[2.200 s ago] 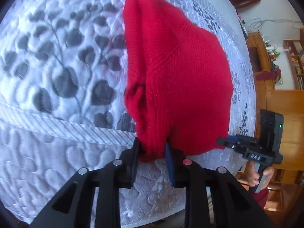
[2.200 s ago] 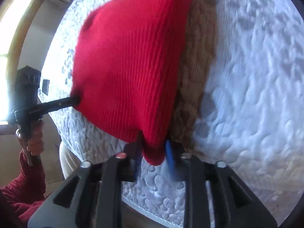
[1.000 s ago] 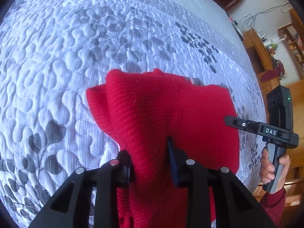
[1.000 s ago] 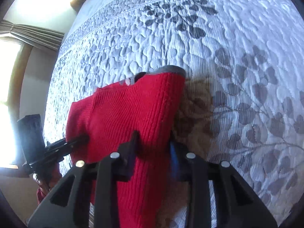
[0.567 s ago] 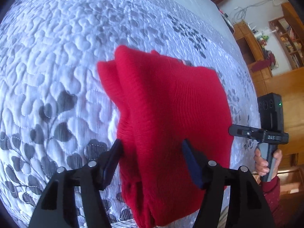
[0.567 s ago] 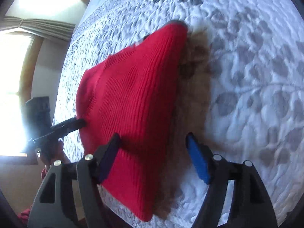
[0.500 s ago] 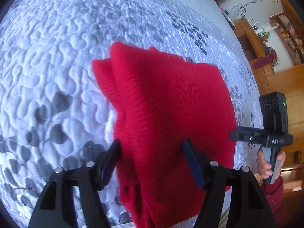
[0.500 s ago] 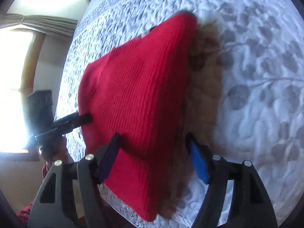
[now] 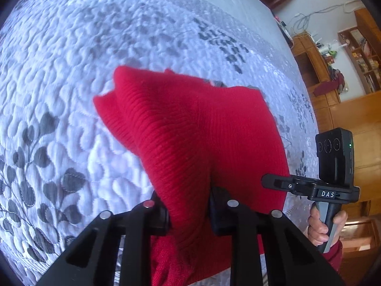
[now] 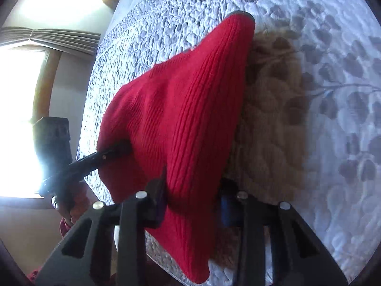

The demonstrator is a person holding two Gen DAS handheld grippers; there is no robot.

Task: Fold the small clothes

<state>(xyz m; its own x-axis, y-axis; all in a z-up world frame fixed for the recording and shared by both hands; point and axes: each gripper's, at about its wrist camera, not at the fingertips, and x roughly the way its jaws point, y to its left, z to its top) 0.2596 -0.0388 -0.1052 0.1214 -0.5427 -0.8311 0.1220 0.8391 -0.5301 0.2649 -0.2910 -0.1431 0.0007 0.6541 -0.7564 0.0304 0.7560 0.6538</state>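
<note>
Left wrist view: the left gripper [image 9: 189,211] is closing its jaws, and a bunched fold of the red knit [image 9: 190,133] is pinched between them, so it is clenched on the cloth. The knit rises from the jaws and spreads up and away over the bed [image 9: 71,71], which has a white quilted cover with grey leaf prints. The near end of the knit hangs down below the jaws, at the near edge of the bed. At the right of this view the right gripper [image 9: 269,181] reaches to the right edge of the knit; a hand [image 9: 321,226] with a red sleeve holds its handle. Behind it stand wooden shelves [image 9: 357,54], beyond the right side of the bed.

Right wrist view: the right gripper [image 10: 193,205] is also closing, and the right edge of the knit [image 10: 181,119] is squeezed between its jaws. The cloth is lifted here and makes a brownish shadow [image 10: 269,124] on the bed [image 10: 333,47] just to its right. The far corner of the knit lies toward the middle of the bed. At the left, the left gripper [image 10: 123,149] bites the other edge of the knit, near the left edge of the bed. Behind it a bright window [image 10: 21,119] with a curtain [image 10: 47,39] is visible.
</note>
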